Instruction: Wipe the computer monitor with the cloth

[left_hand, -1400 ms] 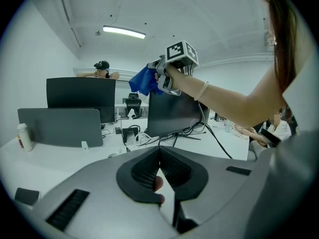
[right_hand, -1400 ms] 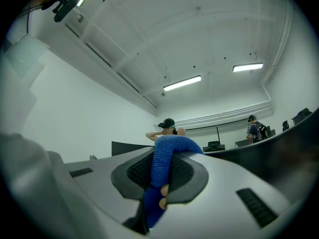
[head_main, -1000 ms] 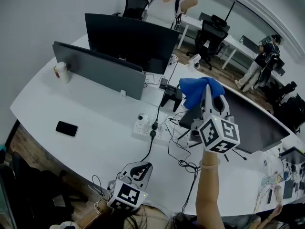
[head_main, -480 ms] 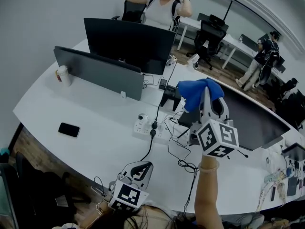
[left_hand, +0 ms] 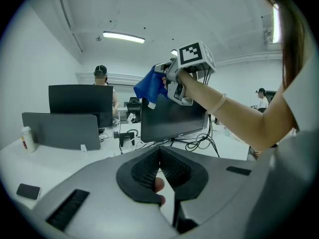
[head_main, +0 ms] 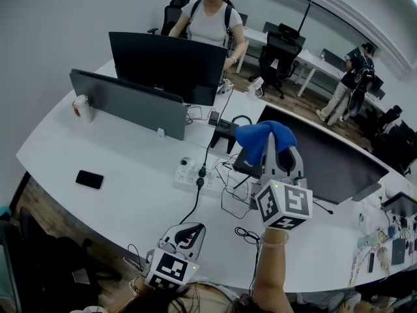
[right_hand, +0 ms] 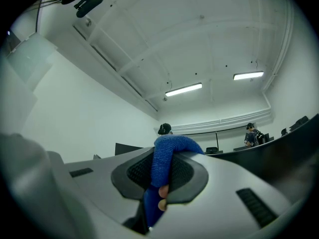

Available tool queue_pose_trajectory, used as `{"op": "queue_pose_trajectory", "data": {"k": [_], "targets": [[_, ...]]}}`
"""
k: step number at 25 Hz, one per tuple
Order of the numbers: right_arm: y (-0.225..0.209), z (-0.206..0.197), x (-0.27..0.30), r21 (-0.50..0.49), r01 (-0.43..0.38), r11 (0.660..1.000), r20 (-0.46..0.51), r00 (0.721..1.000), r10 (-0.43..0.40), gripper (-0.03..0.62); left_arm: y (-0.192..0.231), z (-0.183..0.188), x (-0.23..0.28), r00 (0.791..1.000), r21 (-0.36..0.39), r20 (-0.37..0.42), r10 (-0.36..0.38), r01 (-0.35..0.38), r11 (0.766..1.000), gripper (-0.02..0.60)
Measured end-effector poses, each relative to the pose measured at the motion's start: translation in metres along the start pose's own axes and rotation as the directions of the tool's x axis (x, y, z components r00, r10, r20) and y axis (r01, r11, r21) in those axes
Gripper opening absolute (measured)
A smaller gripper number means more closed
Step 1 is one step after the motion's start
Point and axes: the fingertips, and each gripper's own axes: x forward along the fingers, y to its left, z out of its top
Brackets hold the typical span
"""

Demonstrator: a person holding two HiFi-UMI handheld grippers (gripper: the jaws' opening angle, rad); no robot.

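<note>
The cloth (head_main: 260,135) is soft blue fabric, finely ribbed. The monitor (head_main: 339,165) screen looks dark and matt. The tabletop (head_main: 117,201) is smooth white. The right gripper (right_hand: 160,169) has matt grey plastic fingers (right_hand: 234,183) with black cross-hatched pads (right_hand: 135,176).

No legible text, label or number anywhere

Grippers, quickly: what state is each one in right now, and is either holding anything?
Left gripper: shut, nothing between its jaws.
Right gripper: shut on the blue fabric cloth.
</note>
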Motion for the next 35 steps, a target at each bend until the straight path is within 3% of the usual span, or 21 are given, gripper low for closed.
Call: {"op": "queue_pose_trajectory", "data": {"k": [23, 35], "targets": [[-0.044, 0.005, -0.126, -0.005, 0.140, 0.990, -0.053, 0.989, -0.140, 0.051, -0.077, 0.013, -0.021, 0.999, -0.023, 0.045, -0.027, 0.028, 0.999, 0.008], [-0.058, 0.010, -0.193, -0.054, 0.141, 0.989, -0.059, 0.988, -0.144, 0.051, -0.125, 0.017, -0.035, 0.994, 0.010, 0.104, -0.012, 0.011, 1.000, 0.008]]}}
